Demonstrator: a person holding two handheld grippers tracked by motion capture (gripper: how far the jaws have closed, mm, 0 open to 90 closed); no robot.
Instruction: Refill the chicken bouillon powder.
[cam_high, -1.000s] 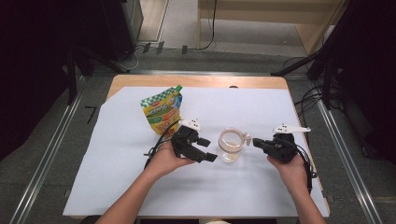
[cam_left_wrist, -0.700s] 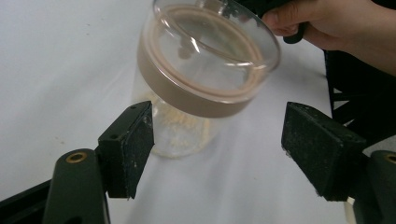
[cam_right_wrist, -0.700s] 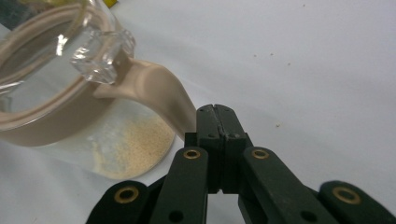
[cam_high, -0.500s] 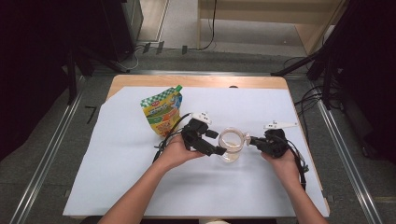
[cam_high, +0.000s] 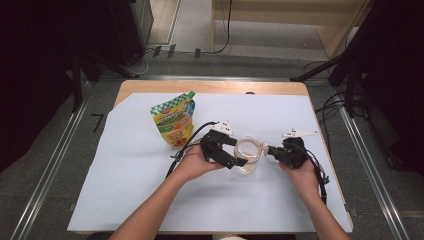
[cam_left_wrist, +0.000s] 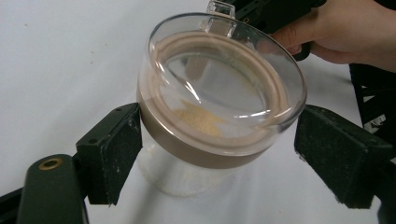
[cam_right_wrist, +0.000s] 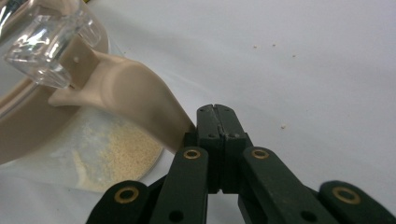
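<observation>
A wooden table (cam_high: 150, 86) is being covered almost wholly by a white sheet (cam_high: 125, 175) (only a strip of wood at the far edge is being left bare). A clear lidded jar (cam_high: 249, 156) and a green-and-yellow pouch (cam_high: 174, 118) are being borne on the sheet, near each other.

Green and yellow snack pouch (cam_high: 175, 118) on white table cover (cam_high: 125, 190), wooden tabletop edge (cam_high: 210, 87), scattered crumbs (cam_right_wrist: 282, 126)

A lab or recording studio rather than a home: around the paper-covered table (cam_high: 150, 200) run floor rails (cam_high: 47, 185), loose cables (cam_high: 330, 107) and dark stands (cam_high: 350, 75) (wooden bench behind).
</observation>
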